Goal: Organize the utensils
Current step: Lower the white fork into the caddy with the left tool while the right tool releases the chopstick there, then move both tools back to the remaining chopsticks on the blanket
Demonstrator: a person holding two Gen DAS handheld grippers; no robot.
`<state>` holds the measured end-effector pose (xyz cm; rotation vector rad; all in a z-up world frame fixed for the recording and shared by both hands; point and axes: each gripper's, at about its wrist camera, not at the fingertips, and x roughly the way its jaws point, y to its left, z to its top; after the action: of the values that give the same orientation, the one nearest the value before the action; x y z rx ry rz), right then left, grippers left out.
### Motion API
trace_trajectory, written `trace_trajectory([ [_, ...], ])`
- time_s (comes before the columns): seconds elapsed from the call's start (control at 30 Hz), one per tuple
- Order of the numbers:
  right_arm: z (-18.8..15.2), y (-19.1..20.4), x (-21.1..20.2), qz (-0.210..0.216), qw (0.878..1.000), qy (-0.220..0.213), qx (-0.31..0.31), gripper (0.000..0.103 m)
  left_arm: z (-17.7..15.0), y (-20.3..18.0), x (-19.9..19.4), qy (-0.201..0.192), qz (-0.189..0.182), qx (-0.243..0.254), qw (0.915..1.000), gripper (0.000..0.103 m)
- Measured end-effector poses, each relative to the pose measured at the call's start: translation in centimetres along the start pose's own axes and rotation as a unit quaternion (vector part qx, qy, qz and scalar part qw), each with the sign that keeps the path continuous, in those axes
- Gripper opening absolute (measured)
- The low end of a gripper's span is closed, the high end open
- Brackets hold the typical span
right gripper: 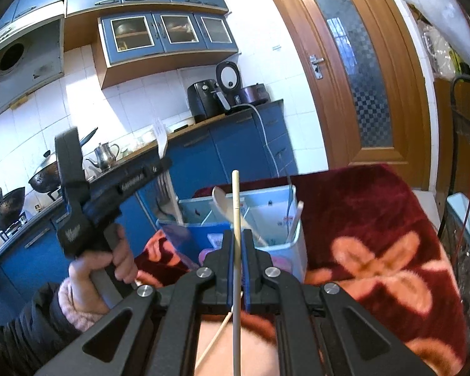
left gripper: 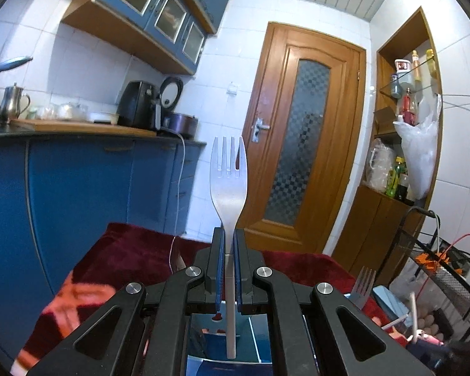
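Note:
My left gripper (left gripper: 229, 235) is shut on a pale grey fork (left gripper: 228, 175), held upright with its tines up, above the red blanket. That gripper also shows at the left of the right wrist view (right gripper: 164, 156), held by a hand. My right gripper (right gripper: 238, 235) is shut on a light wooden chopstick (right gripper: 235, 206) that points up; a second thin stick (right gripper: 217, 338) hangs loose below it. Just ahead stands a white divided organizer box (right gripper: 293, 247) holding a wooden spoon (right gripper: 222, 203) and a white utensil (right gripper: 296, 222). A metal fork (left gripper: 364, 285) stands at lower right in the left wrist view.
The box sits on a dark red flowered blanket (right gripper: 376, 244). Blue kitchen cabinets (left gripper: 78, 194) with a counter of appliances lie to the left. A wooden door (left gripper: 300, 138) is ahead. A black wire rack (left gripper: 438, 260) and shelves stand at the right.

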<state>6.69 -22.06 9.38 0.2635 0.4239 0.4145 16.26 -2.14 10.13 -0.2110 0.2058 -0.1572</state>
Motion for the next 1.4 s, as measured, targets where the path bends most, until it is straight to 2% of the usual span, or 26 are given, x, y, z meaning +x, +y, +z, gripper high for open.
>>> trace_trajectory([
  [0.2, 2.5, -0.1, 1.3, -0.008, 0.999, -0.036, 0.005, 0.006, -0.7, -0.5, -0.2, -0.006, -0.011, 0.014, 0.9998, 0.005],
  [0.47, 5.3, 1.4, 3.5, -0.042, 0.99, -0.128, -0.047, 0.006, -1.0, 0.1, -0.3, -0.015, -0.015, 0.003, 0.9998, 0.005],
  [0.77, 5.8, 1.6, 7.0, -0.083, 0.979, -0.168, -0.077, 0.006, -1.6, 0.5, -0.2, -0.006, -0.022, -0.003, 0.9997, 0.005],
  [0.97, 4.9, 1.4, 8.2, -0.101, 0.979, -0.158, -0.085, 0.006, -1.7, 0.8, 0.0, 0.005, -0.033, -0.009, 0.9994, 0.006],
  [1.23, 3.8, 1.3, 8.2, -0.087, 0.986, -0.114, -0.084, 0.007, -2.0, 0.7, 0.1, 0.01, -0.038, -0.008, 0.9992, 0.006],
  [1.3, 3.7, 1.3, 8.0, -0.083, 0.987, -0.11, -0.083, 0.014, -2.0, 0.7, 0.2, 0.017, -0.04, -0.008, 0.999, 0.013],
  [1.37, 3.7, 1.3, 7.8, -0.077, 0.988, -0.109, -0.078, 0.021, -2.1, 0.7, 0.3, 0.022, -0.042, -0.009, 0.9988, 0.028],
  [1.4, 3.7, 1.3, 7.7, -0.075, 0.988, -0.109, -0.076, 0.022, -2.1, 0.6, 0.2, 0.023, -0.045, -0.009, 0.9987, 0.029],
])
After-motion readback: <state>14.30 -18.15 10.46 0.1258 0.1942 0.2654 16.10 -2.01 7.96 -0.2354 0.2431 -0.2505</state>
